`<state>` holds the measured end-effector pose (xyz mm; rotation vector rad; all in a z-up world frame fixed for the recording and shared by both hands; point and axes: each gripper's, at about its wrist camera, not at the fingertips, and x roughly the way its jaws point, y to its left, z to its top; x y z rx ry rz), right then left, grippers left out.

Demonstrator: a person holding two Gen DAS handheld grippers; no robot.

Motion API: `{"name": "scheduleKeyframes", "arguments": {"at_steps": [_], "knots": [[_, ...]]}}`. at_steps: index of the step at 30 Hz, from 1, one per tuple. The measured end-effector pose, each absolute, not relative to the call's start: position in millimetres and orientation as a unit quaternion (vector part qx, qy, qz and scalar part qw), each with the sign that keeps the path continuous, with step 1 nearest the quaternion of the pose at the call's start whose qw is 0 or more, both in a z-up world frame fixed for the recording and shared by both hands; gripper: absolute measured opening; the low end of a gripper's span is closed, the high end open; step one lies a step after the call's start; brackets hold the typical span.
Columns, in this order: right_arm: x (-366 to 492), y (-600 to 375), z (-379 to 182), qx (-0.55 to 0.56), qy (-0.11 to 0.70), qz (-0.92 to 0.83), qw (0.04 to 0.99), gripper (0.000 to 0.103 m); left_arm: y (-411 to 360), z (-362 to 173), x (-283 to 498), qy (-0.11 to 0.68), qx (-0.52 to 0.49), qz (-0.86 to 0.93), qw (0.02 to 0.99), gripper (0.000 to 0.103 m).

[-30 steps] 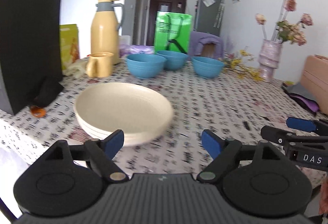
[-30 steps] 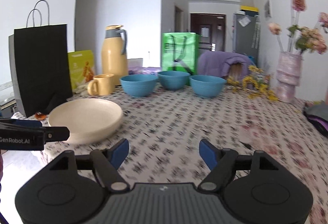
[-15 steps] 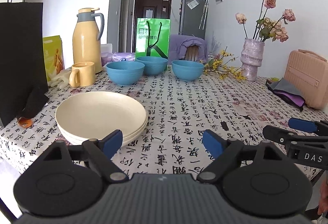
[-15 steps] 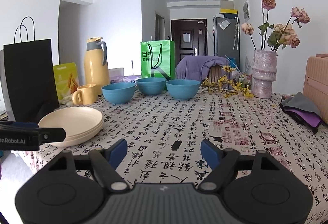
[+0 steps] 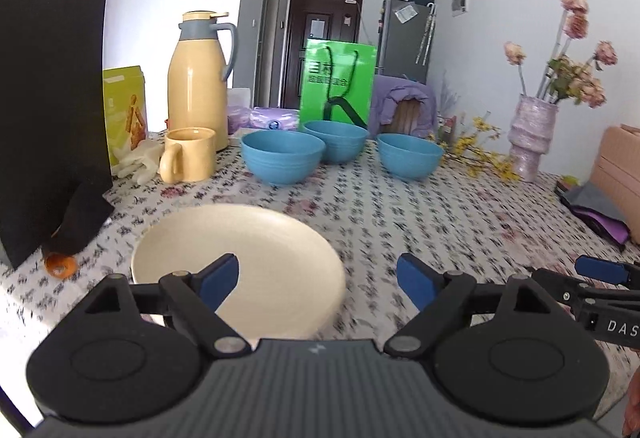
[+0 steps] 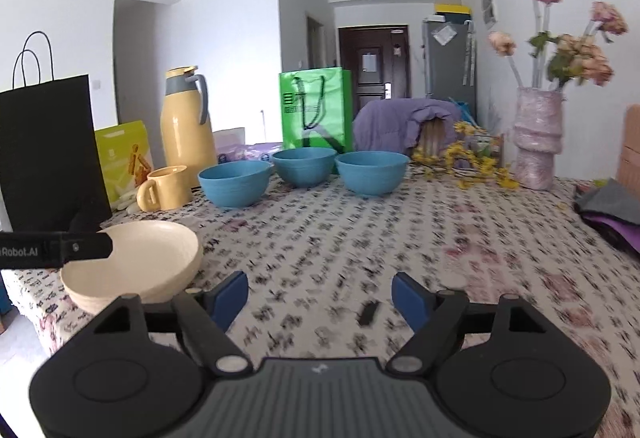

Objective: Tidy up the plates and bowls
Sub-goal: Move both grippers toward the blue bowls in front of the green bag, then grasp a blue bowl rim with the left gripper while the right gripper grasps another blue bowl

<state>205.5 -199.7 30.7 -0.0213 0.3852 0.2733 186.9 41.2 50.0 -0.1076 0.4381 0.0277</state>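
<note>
Left wrist view: the left gripper point(image 5: 318, 280) gapes wide and empty over the stacked cream plates point(image 5: 256, 262); three blue bowls point(image 5: 283, 157) sit beyond the plates.

Right wrist view: the right gripper point(image 6: 320, 296), wide and empty, hangs right of the plates point(image 6: 136, 258).

Matt cream plates point(image 5: 256, 250) on printed cloth point(image 5: 400, 213) (bowls point(image 5: 282, 157) glossier).
</note>
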Motion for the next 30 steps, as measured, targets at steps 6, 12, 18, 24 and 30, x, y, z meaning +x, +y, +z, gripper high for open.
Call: {"name": "scheduleKeyframes", "arguments": {"at_steps": [6, 12, 18, 24, 30], "knots": [[264.0, -167.9, 50.2, 0.006, 0.196, 0.186, 0.963, 0.078, 80.1, 64.9, 250.9, 0.234, -0.086, 0.010, 0.968, 0.088], [333.2, -134.9, 61.0, 0.010, 0.198, 0.211, 0.957, 0.078, 105.7, 77.2, 311.0, 0.231, -0.073, 0.020, 0.970, 0.088], [412.7, -112.7, 60.7, 0.040, 0.218, 0.222, 0.950, 0.078, 127.5, 75.7, 374.2, 0.247, -0.082, 0.022, 0.965, 0.083], [491.4, -85.5, 51.8, 0.044, 0.243, 0.239, 0.939, 0.070, 149.6, 67.7, 442.2, 0.294, -0.117, 0.021, 0.948, 0.064], [569.4, -60.4, 31.2, 0.085, 0.295, 0.257, 0.916, 0.052, 170.8, 52.1, 509.3, 0.321, -0.168, 0.044, 0.931, 0.042]]}}
